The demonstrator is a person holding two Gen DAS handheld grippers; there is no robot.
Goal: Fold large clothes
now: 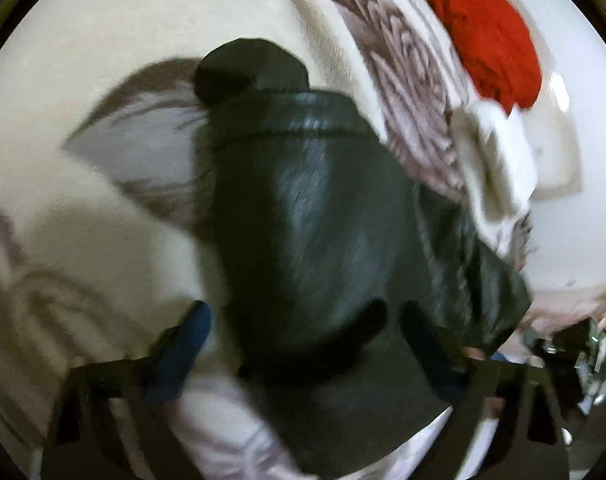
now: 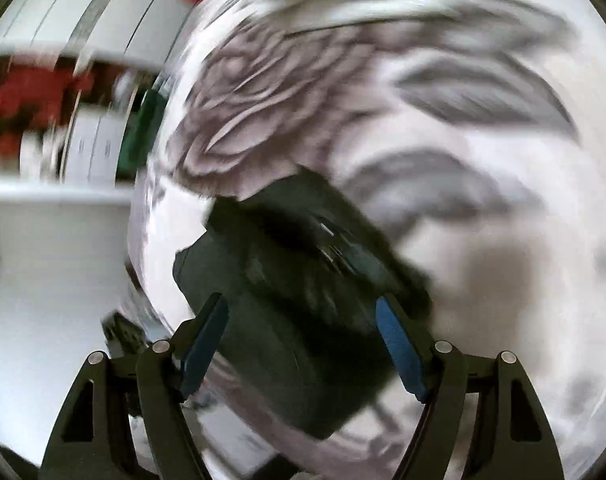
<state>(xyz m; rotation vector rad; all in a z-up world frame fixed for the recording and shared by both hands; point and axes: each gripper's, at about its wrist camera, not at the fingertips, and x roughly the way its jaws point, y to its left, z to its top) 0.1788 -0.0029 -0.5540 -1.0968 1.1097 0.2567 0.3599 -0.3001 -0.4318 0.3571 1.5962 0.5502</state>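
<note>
A dark green, shiny jacket (image 1: 323, 208) lies bundled on a bed covered by a white blanket with grey roses (image 1: 407, 76). In the left wrist view my left gripper (image 1: 307, 340) hangs over its near end. The cloth fills most of the gap between the blue pads, and the left pad (image 1: 187, 344) stands clear of it. In the right wrist view the jacket (image 2: 295, 280) appears as a folded dark block on the rose blanket (image 2: 263, 92). My right gripper (image 2: 303, 340) is above it with its fingers spread wide and nothing pinched. Both views are blurred.
A red garment (image 1: 483, 28) and a folded white cloth (image 1: 499, 160) lie at the bed's far right. White shelving (image 2: 55, 208) with red items (image 2: 31, 96) and a green object (image 2: 143, 136) stands beside the bed on the left of the right wrist view.
</note>
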